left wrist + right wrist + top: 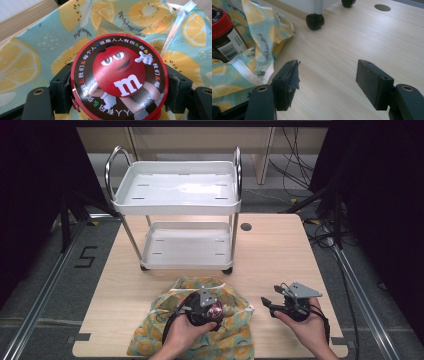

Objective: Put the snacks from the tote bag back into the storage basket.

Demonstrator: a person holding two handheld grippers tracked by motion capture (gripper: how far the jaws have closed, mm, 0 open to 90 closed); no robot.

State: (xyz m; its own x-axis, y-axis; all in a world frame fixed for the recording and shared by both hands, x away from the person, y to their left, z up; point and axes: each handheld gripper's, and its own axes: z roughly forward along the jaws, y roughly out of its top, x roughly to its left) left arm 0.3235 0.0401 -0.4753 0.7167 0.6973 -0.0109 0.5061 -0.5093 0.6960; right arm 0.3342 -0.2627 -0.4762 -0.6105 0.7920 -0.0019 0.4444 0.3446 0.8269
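Red-lidded tin (119, 77) sits clamped between the jaws of the left gripper (204, 308), over the fruit-print bag (235, 330) at the table's (280, 245) near edge. Right gripper (327, 82) hovers beside the bag, jaws apart, empty. Cart (175, 195) stands behind.

Left tool (212, 311) clamped shut on its load, right tool (272, 301) gaping wide

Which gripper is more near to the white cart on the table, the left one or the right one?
Left, slightly. The left gripper, shut on the red-lidded can, is over the lemon-print bag just in front of the white cart. The right gripper, open, is off to the cart's right-front.
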